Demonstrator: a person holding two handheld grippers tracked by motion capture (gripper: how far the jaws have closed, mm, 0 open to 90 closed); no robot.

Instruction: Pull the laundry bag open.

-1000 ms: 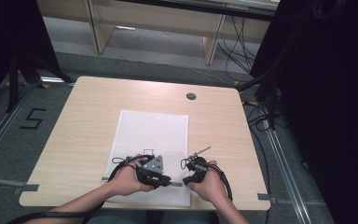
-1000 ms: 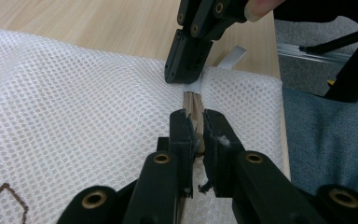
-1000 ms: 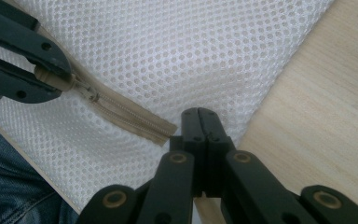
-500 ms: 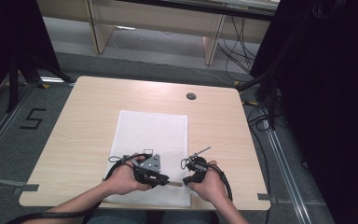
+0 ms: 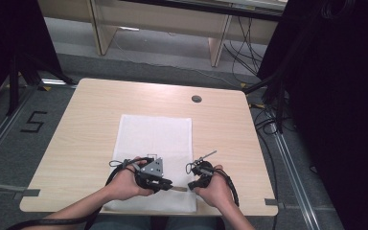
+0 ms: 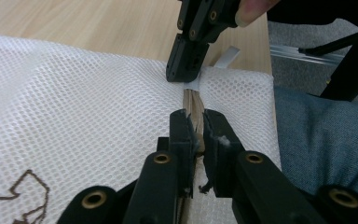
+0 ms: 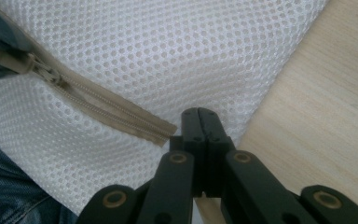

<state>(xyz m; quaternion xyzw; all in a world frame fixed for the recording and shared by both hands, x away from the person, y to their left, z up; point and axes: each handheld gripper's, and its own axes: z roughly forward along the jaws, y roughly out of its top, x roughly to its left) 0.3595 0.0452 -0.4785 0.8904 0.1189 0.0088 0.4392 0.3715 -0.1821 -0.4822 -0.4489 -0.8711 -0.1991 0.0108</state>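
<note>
A white mesh bag (image 5: 155, 143) is lying on a pale wooden table (image 5: 86, 120) that is showing fine light-brown grain. The bag's weave is forming a regular pattern of small round holes, and a tan zipper (image 7: 107, 109) is running along its near edge. A thin brown line drawing (image 6: 25, 196) is showing on the mesh in the left gripper view. Both grippers, left (image 6: 195, 135) and right (image 7: 204, 122), are appearing black with brass-coloured rivets. Blue denim (image 6: 321, 140) is showing at the table's edge. The floor (image 5: 9, 115) is looking grey, with a black figure five (image 5: 32, 122) marked on it
</note>
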